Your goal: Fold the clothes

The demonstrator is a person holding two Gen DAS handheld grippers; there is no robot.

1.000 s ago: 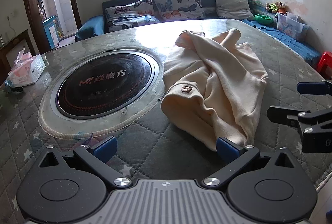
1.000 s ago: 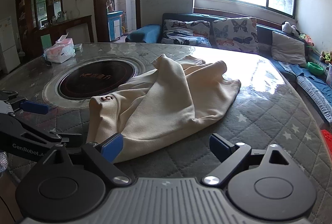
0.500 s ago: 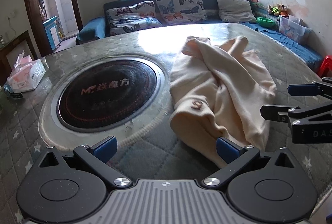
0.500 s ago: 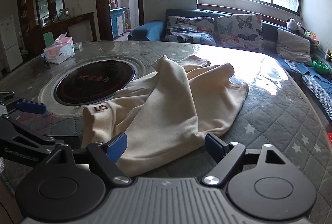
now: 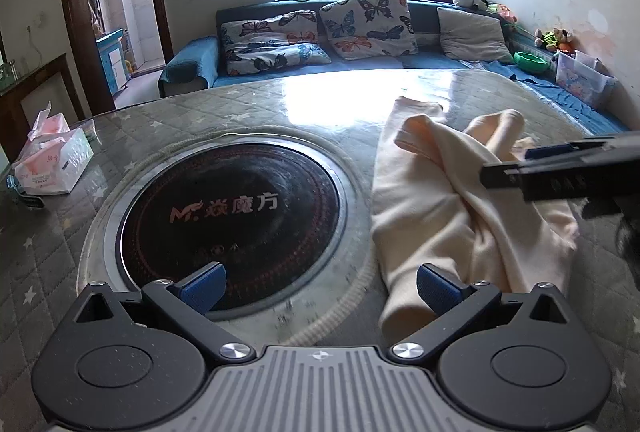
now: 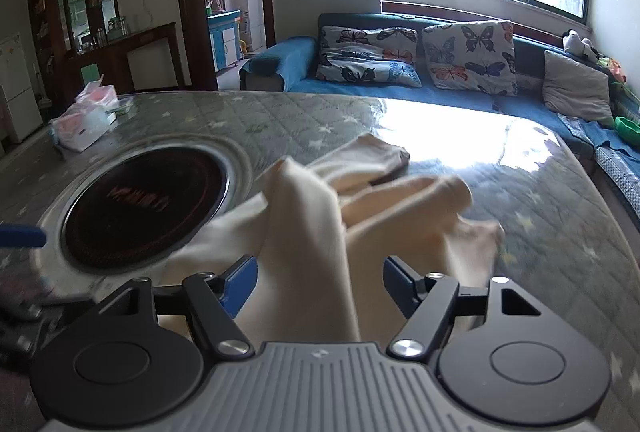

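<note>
Now the cream garment (image 5: 452, 207) is seen crumpled on the bench (image 5: 280, 103), beside the round cooktop (image 5: 230, 216). Its fold is placed between the spread right fingers (image 6: 240, 282); the left fingers (image 5: 436, 286), also spread, are touched only at the right one

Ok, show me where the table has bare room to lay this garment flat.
Bare quilted table lies to the right of the cream garment, out to the table's edge, and beyond it toward the sofa. The left is crowded: the round black cooktop sits right beside the garment, with the tissue pack farther out. Both tools are open.
</note>
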